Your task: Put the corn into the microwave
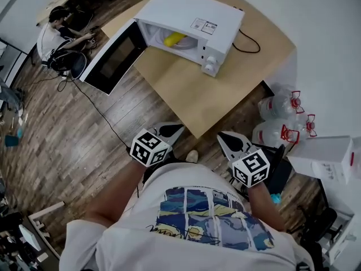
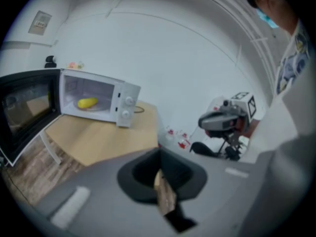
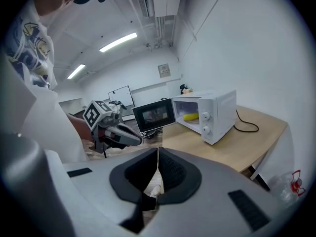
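The yellow corn (image 1: 174, 38) lies inside the white microwave (image 1: 197, 7), whose black door (image 1: 113, 58) stands swung open to the left. It also shows in the left gripper view as corn (image 2: 87, 102) and in the right gripper view as corn (image 3: 191, 116). Both grippers hang close to my body, well short of the table. My left gripper (image 1: 174, 129) is shut with nothing between its jaws (image 2: 159, 154). My right gripper (image 1: 225, 136) is beside it, jaws also together and empty (image 3: 158, 152).
The microwave stands on a wooden table (image 1: 192, 89) whose corner points towards me. Large water bottles (image 1: 279, 109) and a white box (image 1: 330, 157) stand on the floor at the right. A seated person (image 1: 53, 35) is far left; a cable (image 1: 98, 109) crosses the floor.
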{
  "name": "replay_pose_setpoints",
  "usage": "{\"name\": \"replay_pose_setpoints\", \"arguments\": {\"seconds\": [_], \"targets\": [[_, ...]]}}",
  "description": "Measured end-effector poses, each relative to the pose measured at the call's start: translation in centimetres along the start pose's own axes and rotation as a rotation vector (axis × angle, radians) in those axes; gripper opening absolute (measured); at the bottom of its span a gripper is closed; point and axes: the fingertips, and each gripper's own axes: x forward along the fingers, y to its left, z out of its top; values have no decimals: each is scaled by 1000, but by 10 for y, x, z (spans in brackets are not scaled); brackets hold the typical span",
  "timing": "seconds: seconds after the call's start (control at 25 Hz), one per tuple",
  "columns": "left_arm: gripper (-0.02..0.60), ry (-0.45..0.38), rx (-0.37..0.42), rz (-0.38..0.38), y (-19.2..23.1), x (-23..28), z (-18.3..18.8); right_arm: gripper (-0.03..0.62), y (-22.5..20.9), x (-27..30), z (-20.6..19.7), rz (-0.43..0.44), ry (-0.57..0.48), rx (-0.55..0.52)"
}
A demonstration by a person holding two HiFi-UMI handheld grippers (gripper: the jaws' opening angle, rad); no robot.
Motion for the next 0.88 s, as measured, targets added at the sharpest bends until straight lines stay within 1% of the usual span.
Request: {"name": "replay_pose_setpoints", "arguments": {"seconds": [0.12, 0.24, 0.4, 0.72, 0.88], "targets": [[9, -2, 1, -21, -9, 4, 2, 15, 3, -4, -6, -10, 1, 9], [9, -9, 19, -41, -14, 7, 10, 14, 2, -7, -11, -28, 3, 19], [9, -11, 32, -64, -18, 11, 14, 14, 3, -8, -7, -39, -9, 8], [9, -24, 37, -67, -25, 10, 14, 11, 14, -11, -9, -33, -15, -23], [9, -22, 42, -50, -25, 6, 11, 11, 18, -10, -7, -18, -25, -39]]}}
